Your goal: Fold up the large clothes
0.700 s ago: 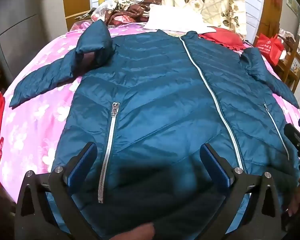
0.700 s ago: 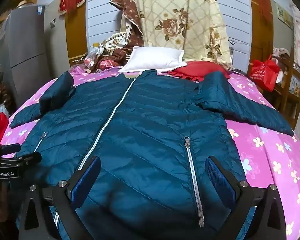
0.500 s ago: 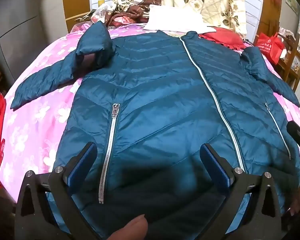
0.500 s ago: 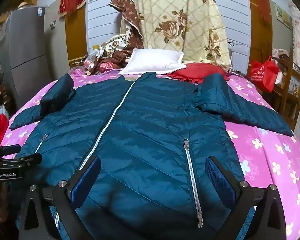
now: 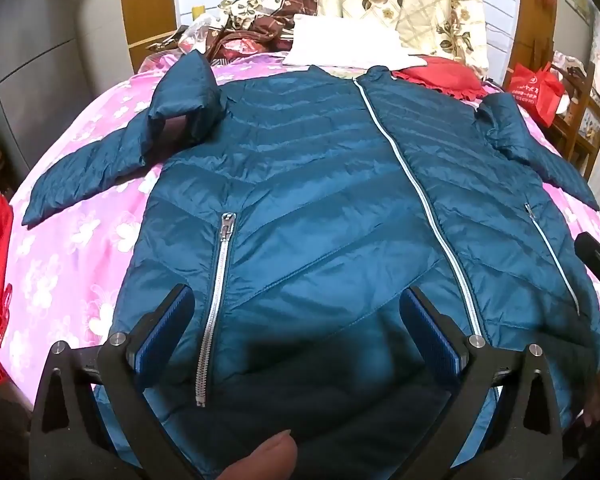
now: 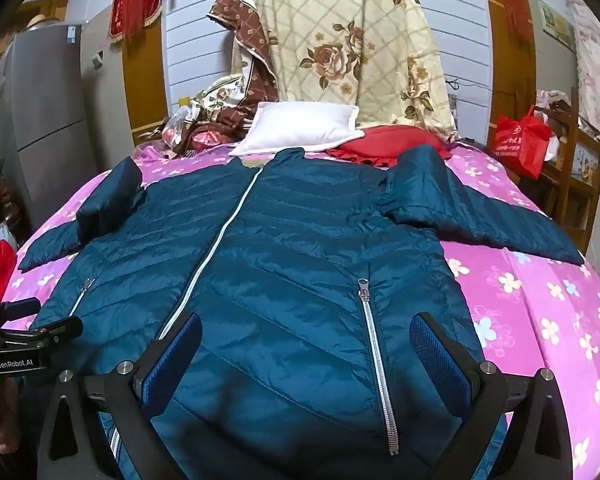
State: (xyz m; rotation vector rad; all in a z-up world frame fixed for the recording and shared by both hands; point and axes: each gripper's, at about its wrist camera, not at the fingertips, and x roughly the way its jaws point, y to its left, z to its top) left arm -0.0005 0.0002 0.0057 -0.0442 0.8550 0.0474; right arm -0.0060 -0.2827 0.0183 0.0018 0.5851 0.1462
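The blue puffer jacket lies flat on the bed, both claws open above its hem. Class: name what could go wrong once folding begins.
1. The blue puffer jacket looks slick and puffy, so a shallow pinch by the right claw or left claw may slip.
2. Its left sleeve is already doubled over near the shoulder; folding over it could trap a lump.
3. The hem sits near the bed edge, so the jacket could slide off.

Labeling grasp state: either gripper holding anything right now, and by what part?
Nothing held. The left hand-held gripper and right hand-held gripper are both open above the jacket near its hem, with no fabric between the fingers.
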